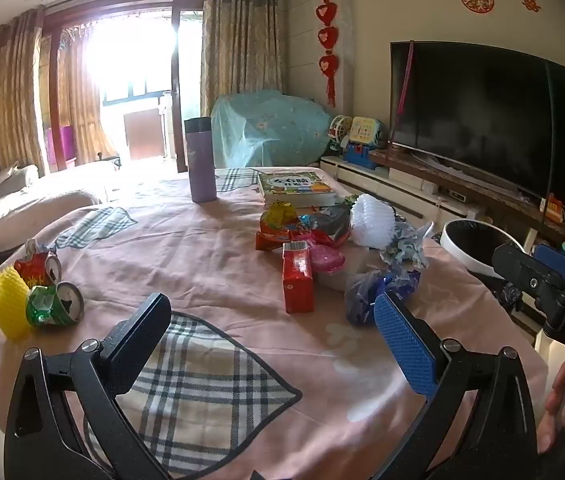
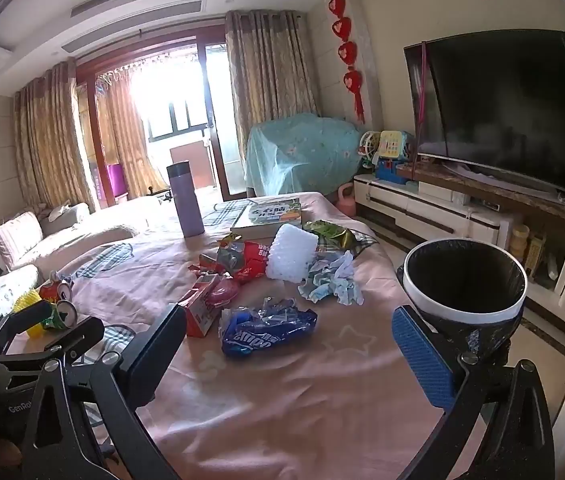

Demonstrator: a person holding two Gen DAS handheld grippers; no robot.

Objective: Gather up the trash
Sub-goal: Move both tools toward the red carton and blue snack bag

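Ahead of the grippers, a tall lilac steel flask [image 1: 201, 161] stands upright on the pink tablecloth [image 1: 202, 248], left of a green picture book [image 1: 296, 187]; far right, a black television [image 1: 478, 114].

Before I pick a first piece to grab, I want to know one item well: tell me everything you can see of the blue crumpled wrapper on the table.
The blue wrapper is a crinkled, glossy plastic snack bag, deep blue with white lettering and a clear, torn-looking upper part. It lies flat and flattened on the pink tablecloth, nearest the right gripper, whose jaws stand open and apart from it. The red carton lies just to its left; whether they touch is unclear. The crumpled paper sits just behind it.
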